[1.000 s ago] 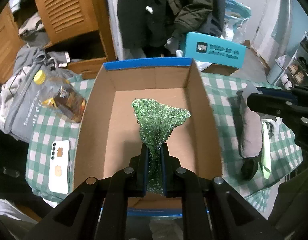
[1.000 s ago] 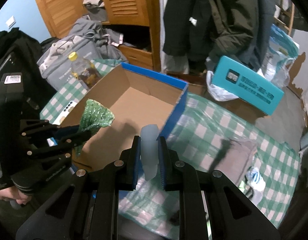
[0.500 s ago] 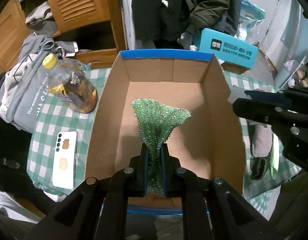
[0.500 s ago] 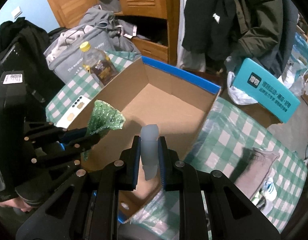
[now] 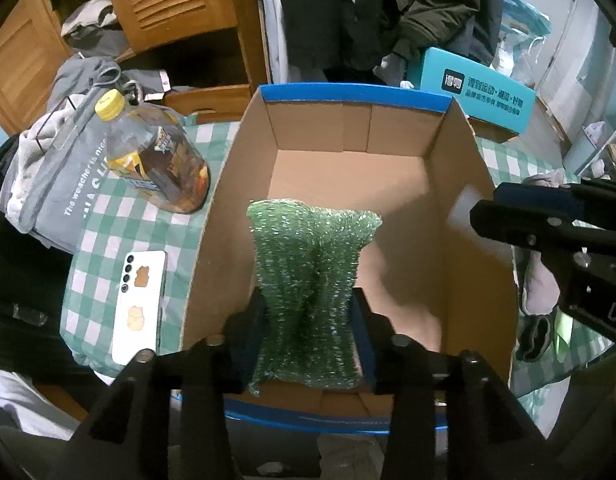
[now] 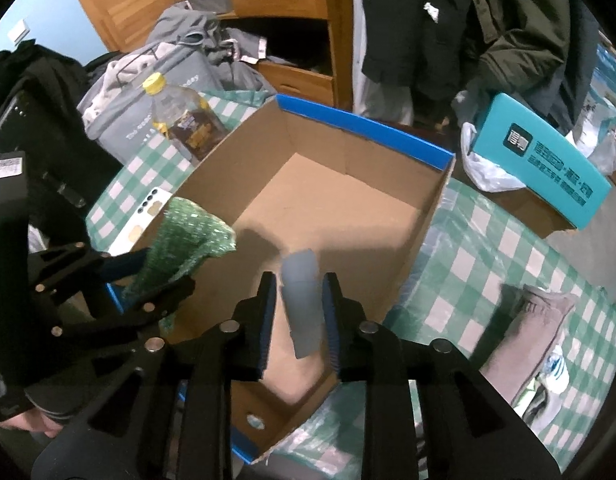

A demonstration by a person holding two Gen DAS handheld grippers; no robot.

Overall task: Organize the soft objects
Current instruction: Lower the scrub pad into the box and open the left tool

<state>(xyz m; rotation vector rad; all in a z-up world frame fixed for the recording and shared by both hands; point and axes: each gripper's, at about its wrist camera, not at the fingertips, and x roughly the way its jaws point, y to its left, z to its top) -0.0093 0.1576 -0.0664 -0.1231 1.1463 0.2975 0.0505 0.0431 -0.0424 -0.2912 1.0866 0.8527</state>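
Note:
An open cardboard box (image 5: 348, 94) with a blue rim stands on the green checked tablecloth. My left gripper (image 5: 310, 312) hangs over the box's near end, and its jaws are opening. A green sparkly cloth (image 5: 308, 264) stands spread out between them, loosely touching both pads. In the right wrist view the same cloth (image 6: 184, 232) rises from the left gripper (image 6: 148, 280). My right gripper (image 6: 300, 300) is over the box (image 6: 364, 128) too, jaws opening. A pale grey soft piece (image 6: 300, 276), blurred, sits between its fingers with a gap on each side.
A bottle with a yellow cap (image 5: 160, 168) and a white phone (image 5: 140, 300) lie left of the box. A grey bag (image 5: 56, 176) sits farther left. A teal carton (image 6: 548, 152) is behind the table. A grey cloth (image 6: 524, 332) lies on the table's right side.
Both grippers came lower over the box. Both jaws went from shut to parted. The green cloth spread wide, and the grey piece now sits loose between the right fingers.

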